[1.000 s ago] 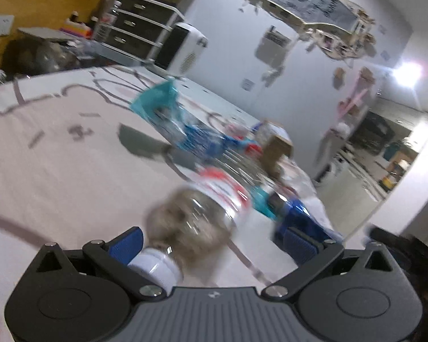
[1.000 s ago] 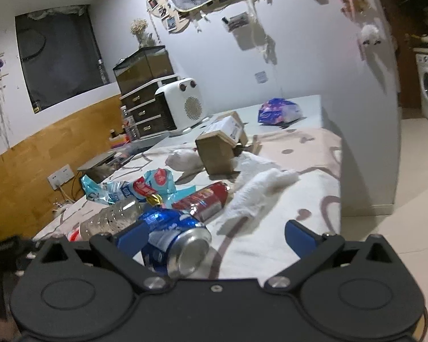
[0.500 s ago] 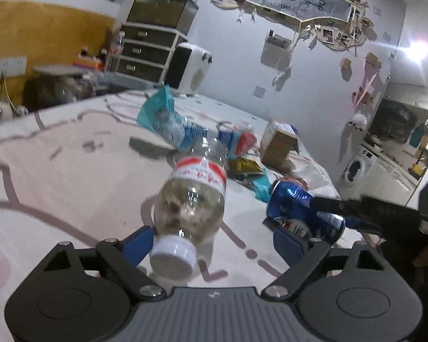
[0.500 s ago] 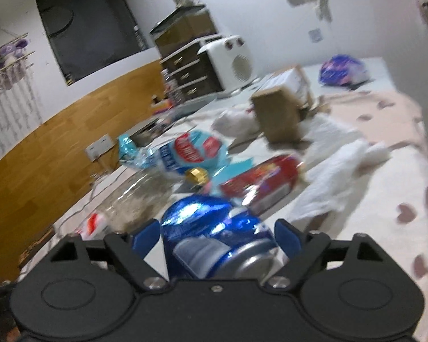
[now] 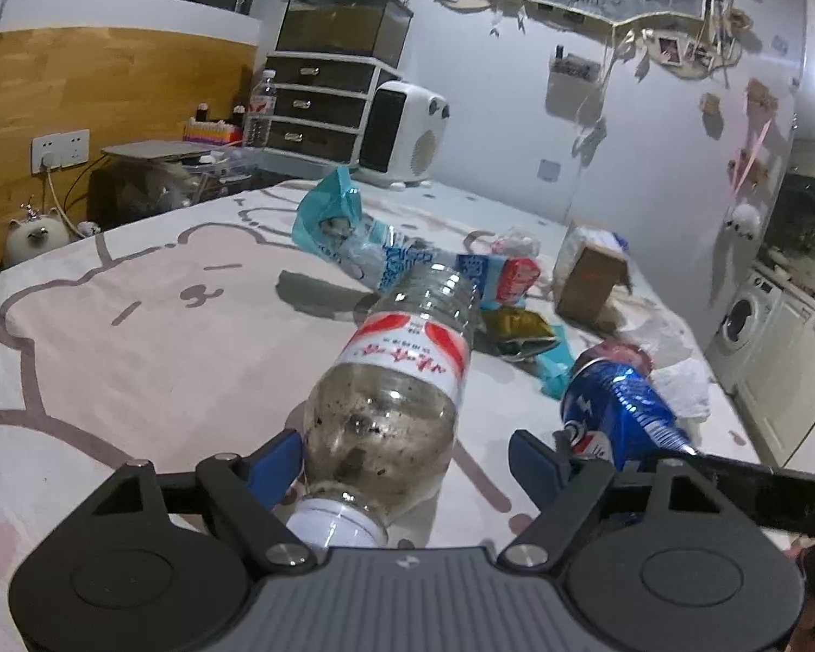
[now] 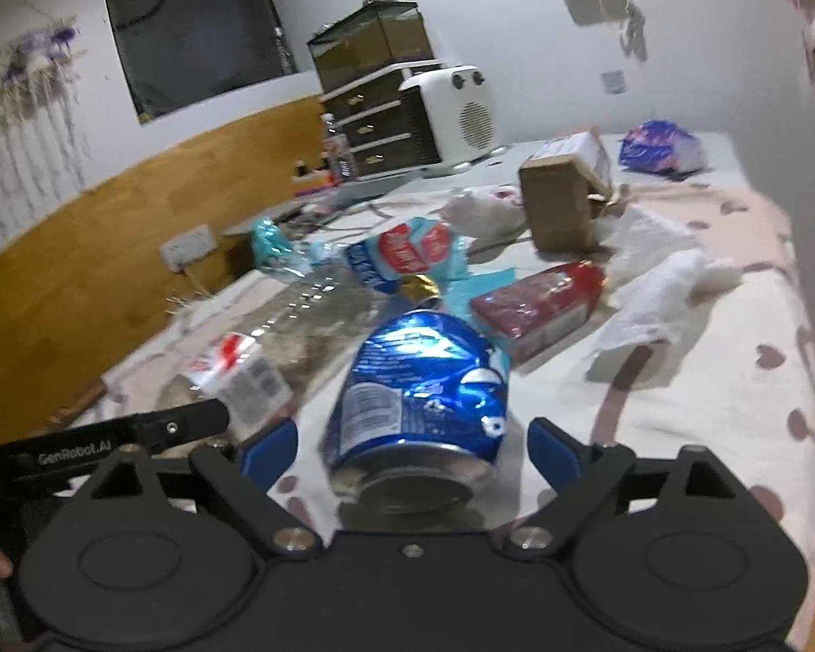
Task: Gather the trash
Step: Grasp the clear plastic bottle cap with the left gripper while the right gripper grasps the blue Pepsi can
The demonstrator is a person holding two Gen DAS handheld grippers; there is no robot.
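The left claw [image 5: 405, 459], narrowing but unclamped, straddles the plastic bottle [image 5: 402, 380], lying cap-first toward the camera.

You are seeing "GenRobot.AI" printed in pale letters on the black arm of the left gripper [image 6: 119, 437]; the bottle label's [image 5: 407, 350] red characters are staying illegible.

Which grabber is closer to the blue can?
Right. The right gripper has the blue can between its open fingers; the left gripper sits beside it, around the bottle.
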